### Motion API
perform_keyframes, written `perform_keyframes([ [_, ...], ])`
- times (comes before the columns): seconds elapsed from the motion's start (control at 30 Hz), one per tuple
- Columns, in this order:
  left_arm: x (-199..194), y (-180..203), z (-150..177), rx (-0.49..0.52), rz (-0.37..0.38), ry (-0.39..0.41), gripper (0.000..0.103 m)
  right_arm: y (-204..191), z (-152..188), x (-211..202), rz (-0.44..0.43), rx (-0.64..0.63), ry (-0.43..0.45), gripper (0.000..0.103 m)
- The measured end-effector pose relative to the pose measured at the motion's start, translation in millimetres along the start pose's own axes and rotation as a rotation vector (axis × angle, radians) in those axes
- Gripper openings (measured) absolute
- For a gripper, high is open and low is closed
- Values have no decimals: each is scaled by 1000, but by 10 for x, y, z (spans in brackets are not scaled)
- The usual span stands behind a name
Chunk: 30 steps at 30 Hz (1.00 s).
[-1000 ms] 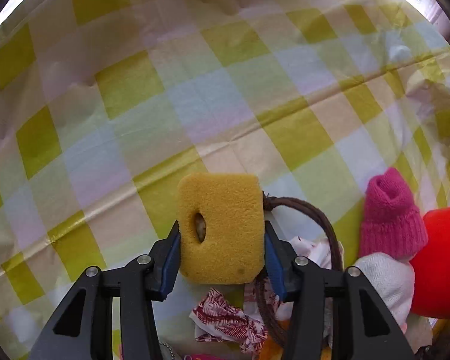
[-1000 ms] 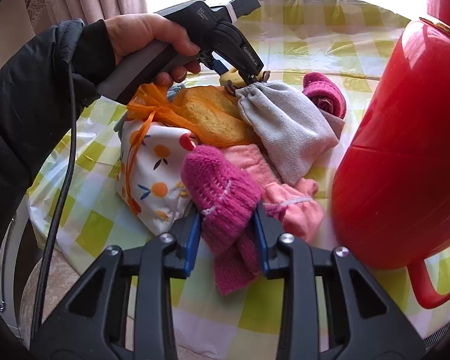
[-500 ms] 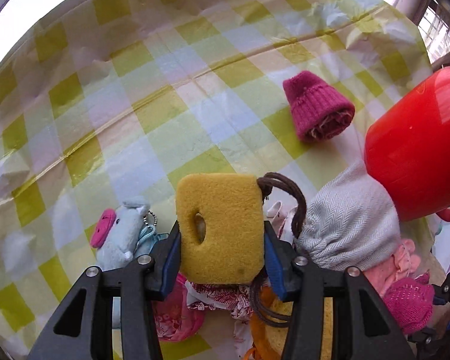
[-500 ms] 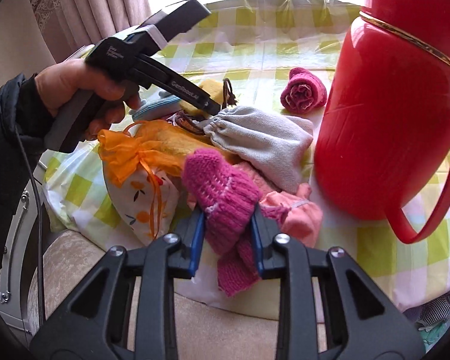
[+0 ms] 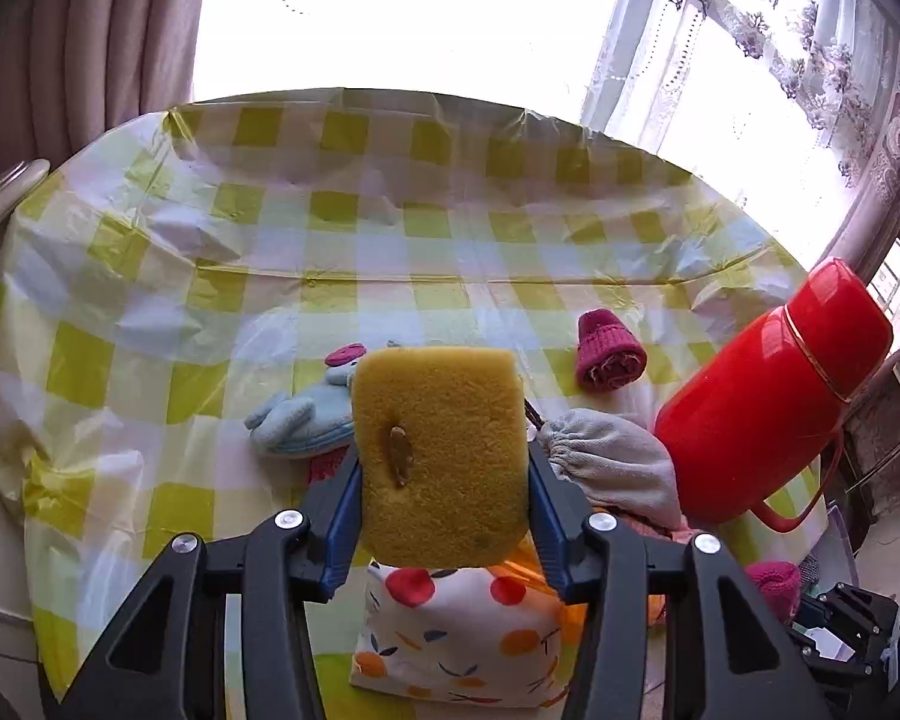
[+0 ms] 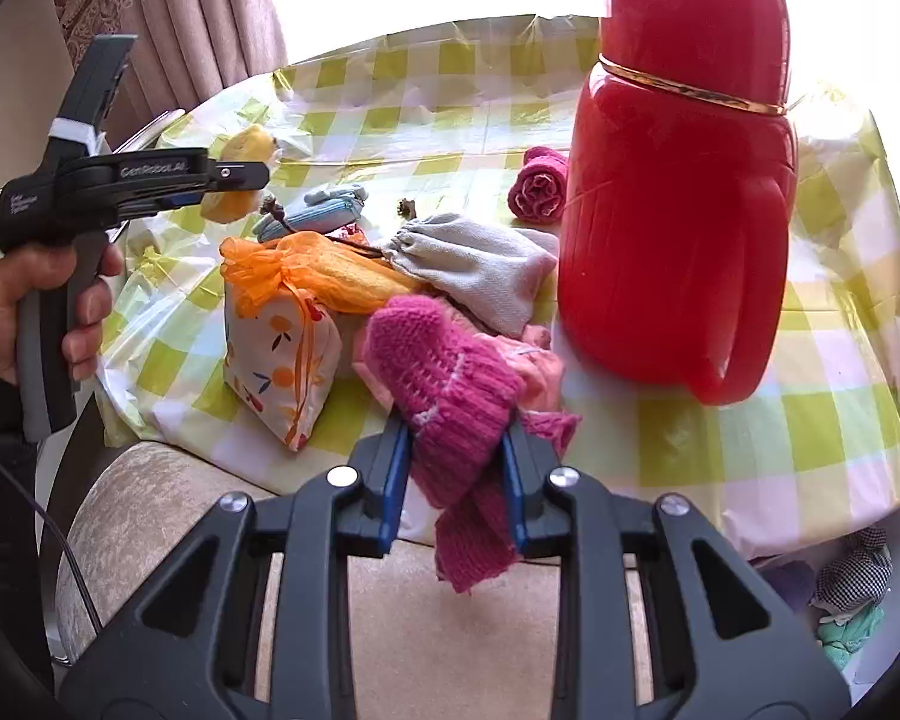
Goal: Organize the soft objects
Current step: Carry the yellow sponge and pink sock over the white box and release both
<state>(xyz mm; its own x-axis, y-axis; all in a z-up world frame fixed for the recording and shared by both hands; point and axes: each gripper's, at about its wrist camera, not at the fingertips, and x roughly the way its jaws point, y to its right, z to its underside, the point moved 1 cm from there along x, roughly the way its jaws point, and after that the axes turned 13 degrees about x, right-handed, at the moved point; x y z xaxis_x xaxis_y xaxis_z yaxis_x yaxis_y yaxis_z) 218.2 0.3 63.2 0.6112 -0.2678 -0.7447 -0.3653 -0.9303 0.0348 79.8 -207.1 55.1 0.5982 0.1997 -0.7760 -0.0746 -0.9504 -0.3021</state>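
Note:
My left gripper (image 5: 444, 468) is shut on a yellow sponge (image 5: 441, 456) and holds it in the air above the pile, seen from the side as the left gripper (image 6: 234, 177) with the sponge (image 6: 240, 180). My right gripper (image 6: 456, 456) is shut on a pink knitted sock (image 6: 444, 384), lifted near the table's front edge. On the checked tablecloth (image 5: 210, 276) lie a grey drawstring pouch (image 6: 474, 264), an orange mesh bag (image 6: 324, 276), a fruit-print pouch (image 6: 276, 354), a light blue plush toy (image 5: 300, 414) and a rolled pink sock (image 5: 609, 351).
A tall red thermos jug (image 6: 684, 180) stands on the right of the table, close to the pile. A person's hand (image 6: 36, 300) grips the left tool. A beige cushioned seat (image 6: 180, 510) lies below the table's edge. Curtains (image 5: 90, 48) hang behind.
The left gripper rose and pulled back with the sponge, so the whole table now shows. The right gripper lifted the pink sock back toward the table's edge.

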Motion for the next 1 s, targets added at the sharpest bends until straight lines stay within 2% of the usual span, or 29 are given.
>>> perform_keyframes([
  [0.17, -393, 41, 281, -101, -66, 97, 50, 125, 76, -113, 24, 8, 5, 31],
  [0.27, -518, 150, 392, -125, -34, 114, 50, 220, 118, -175, 41, 15, 8, 31],
  [0.4, -549, 469, 541, -100, 64, 103, 50, 373, 176, -227, 78, 36, 3, 31],
  [0.67, -310, 1166, 717, -65, 279, 47, 50, 717, 224, -437, 161, 76, 21, 31],
  [1.0, -143, 2029, 769, 14, 466, -9, 50, 1492, 262, -885, 343, 193, 59, 31],
])
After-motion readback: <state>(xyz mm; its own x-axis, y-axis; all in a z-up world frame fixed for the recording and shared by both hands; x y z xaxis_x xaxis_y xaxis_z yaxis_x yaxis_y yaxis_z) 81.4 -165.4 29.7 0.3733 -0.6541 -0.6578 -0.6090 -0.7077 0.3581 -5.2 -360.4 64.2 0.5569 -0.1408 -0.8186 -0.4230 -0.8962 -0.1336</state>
